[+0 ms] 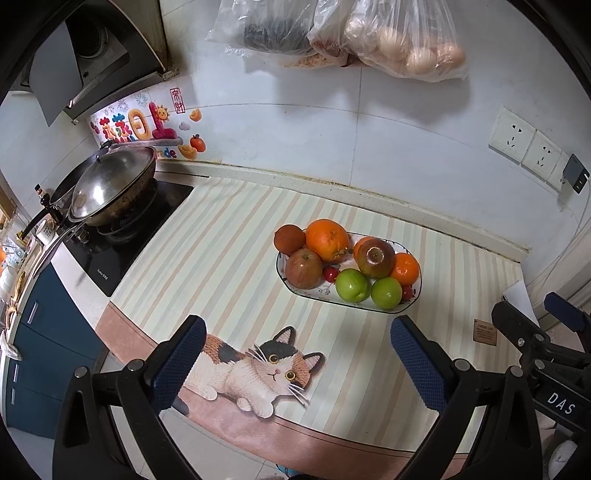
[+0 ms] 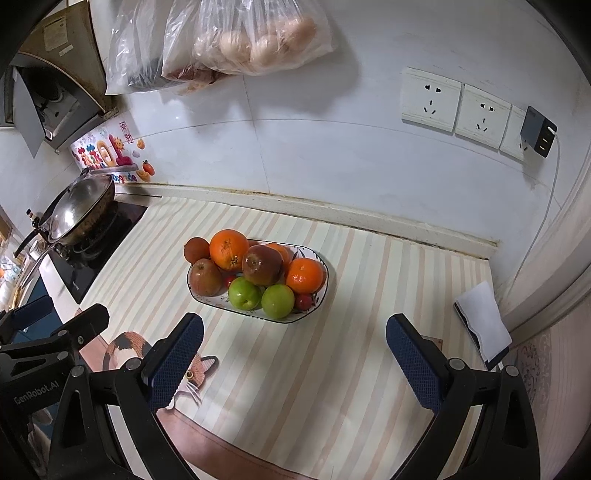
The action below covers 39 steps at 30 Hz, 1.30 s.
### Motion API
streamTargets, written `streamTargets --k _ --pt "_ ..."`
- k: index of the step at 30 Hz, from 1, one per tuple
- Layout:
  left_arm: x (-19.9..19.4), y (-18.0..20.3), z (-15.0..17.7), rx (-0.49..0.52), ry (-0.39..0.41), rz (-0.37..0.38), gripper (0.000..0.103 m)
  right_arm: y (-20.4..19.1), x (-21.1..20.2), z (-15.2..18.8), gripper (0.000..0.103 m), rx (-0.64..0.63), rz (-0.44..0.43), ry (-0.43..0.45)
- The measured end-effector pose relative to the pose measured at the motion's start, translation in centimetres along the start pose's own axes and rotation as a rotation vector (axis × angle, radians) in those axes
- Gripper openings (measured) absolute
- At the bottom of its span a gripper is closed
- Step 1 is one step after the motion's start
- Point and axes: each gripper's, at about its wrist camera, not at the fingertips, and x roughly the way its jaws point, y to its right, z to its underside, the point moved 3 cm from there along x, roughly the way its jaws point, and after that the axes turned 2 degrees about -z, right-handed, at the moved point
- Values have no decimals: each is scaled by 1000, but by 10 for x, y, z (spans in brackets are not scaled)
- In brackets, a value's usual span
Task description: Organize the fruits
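An oval white plate (image 1: 373, 307) (image 2: 207, 301) on the striped mat holds piled fruit: a big orange (image 1: 327, 240) (image 2: 229, 249), red apples (image 1: 303, 268) (image 2: 261, 264), two green apples (image 1: 352, 284) (image 2: 243, 293), a small orange (image 1: 405, 268) (image 2: 304, 275) and small red fruits. A dark red-brown fruit (image 1: 289, 239) (image 2: 197, 250) leans at the plate's far left end. My left gripper (image 1: 297, 363) is open and empty, near of the plate. My right gripper (image 2: 293, 363) is open and empty, also near of the plate.
A wok with lid (image 1: 110, 188) (image 2: 79, 210) sits on the stove at left. Plastic bags (image 1: 369, 33) (image 2: 236, 37) hang on the wall above. Wall sockets (image 2: 458, 107) are at right. A white and dark flat object (image 2: 482, 325) lies at the mat's right edge.
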Motion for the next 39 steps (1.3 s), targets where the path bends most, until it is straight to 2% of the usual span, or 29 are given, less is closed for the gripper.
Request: streamTargets --k 39 --pt "-20 -2 1 -3 31 9 102 -4 -24 8 101 11 13 36"
